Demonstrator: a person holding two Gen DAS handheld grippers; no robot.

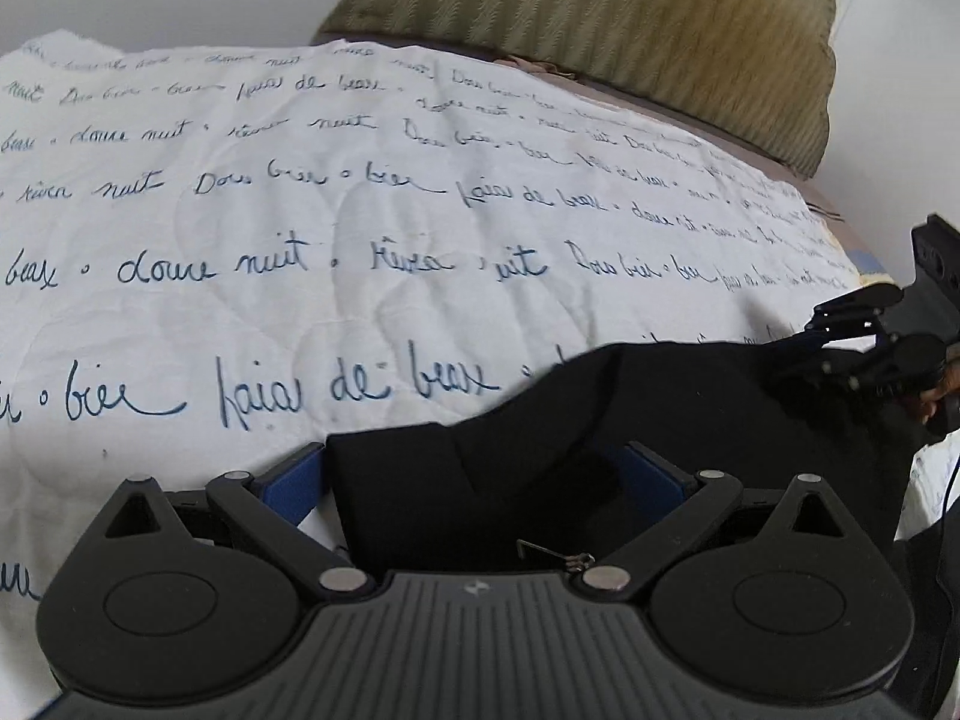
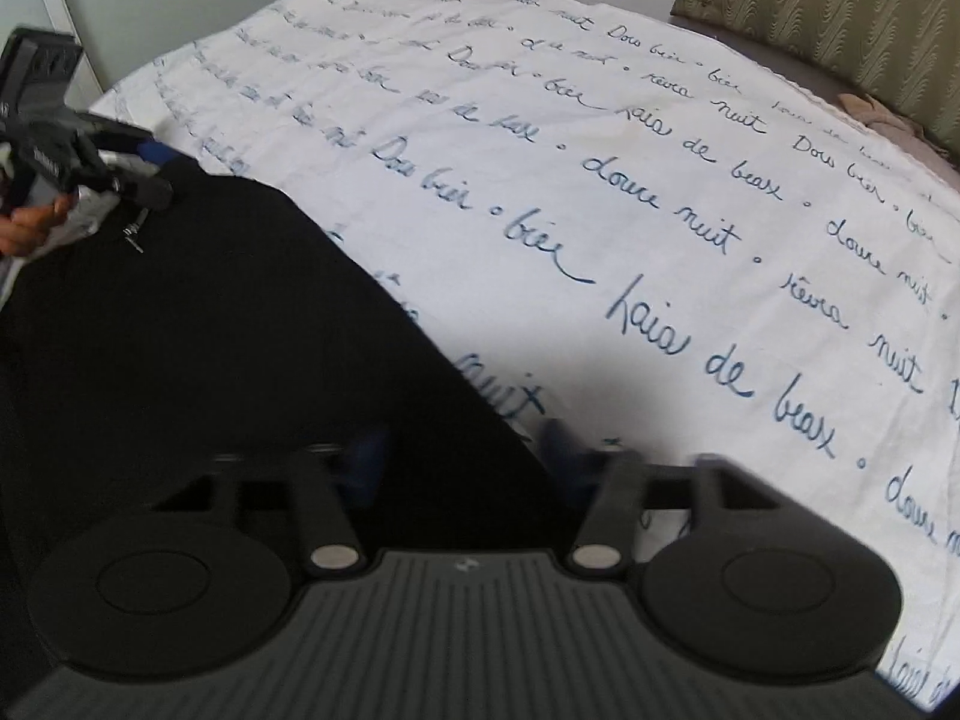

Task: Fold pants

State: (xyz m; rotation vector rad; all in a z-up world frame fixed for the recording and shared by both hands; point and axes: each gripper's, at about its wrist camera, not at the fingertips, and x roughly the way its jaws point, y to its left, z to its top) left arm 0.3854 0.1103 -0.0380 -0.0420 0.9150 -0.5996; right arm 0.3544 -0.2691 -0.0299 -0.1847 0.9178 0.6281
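Black pants (image 1: 690, 420) are seen spread at the near edge of a bed, on a white quilt (image 1: 360, 228) printed with blue handwriting, with an olive cushion (image 1: 630, 30) propped at the far end. One edge of the dark cloth is straddled by the left gripper (image 1: 474, 480), whose blue-padded jaws stand wide apart and are not pressed on the fabric, though the cloth lies between them. A small metal zip pull (image 1: 561, 555) is visible just in front of its body. At the other side of the garment, the right gripper (image 2: 462, 462) is shown blurred, its jaws drawn partly together over the edge where the pants meet the quilt; whether the cloth is already pinched cannot be told from either view. A hand (image 2: 24, 228) is glimpsed behind the left gripper in the right wrist view.

No finished fold can be made out. The work is judged to be at an early stage: the edge is being taken up at two points, and the folding over and smoothing appear still to be done.
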